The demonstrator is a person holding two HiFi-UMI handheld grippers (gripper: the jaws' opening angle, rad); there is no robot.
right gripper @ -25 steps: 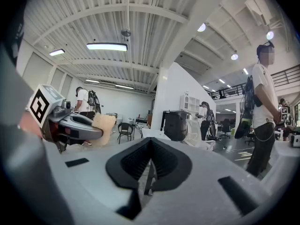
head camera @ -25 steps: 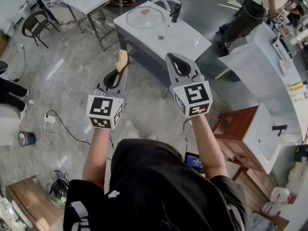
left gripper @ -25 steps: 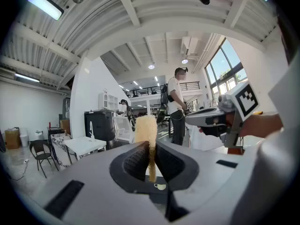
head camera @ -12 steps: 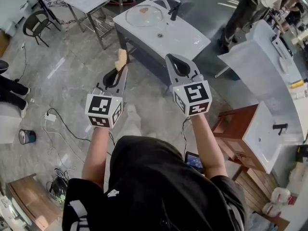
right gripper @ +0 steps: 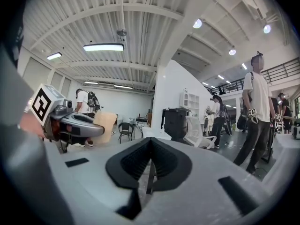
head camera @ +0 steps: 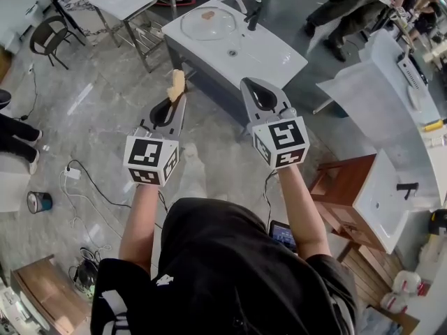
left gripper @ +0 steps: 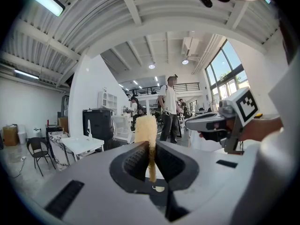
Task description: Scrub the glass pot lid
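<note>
Left gripper (head camera: 179,99) still clamps the sponge (head camera: 177,84), right gripper (head camera: 247,87) stays closed and empty; only the bystander (head camera: 347,10) has walked on

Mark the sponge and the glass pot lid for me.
sponge (head camera: 177,84), head view, middle of its exposed yellow part.
glass pot lid (head camera: 201,28), head view, clear glass just below its centre.

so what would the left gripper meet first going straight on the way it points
Likely the near edge of the white sink counter, by the round glass pot lid. The left gripper, shut on a yellow sponge, points that way; height is unclear, it might pass above.
</note>
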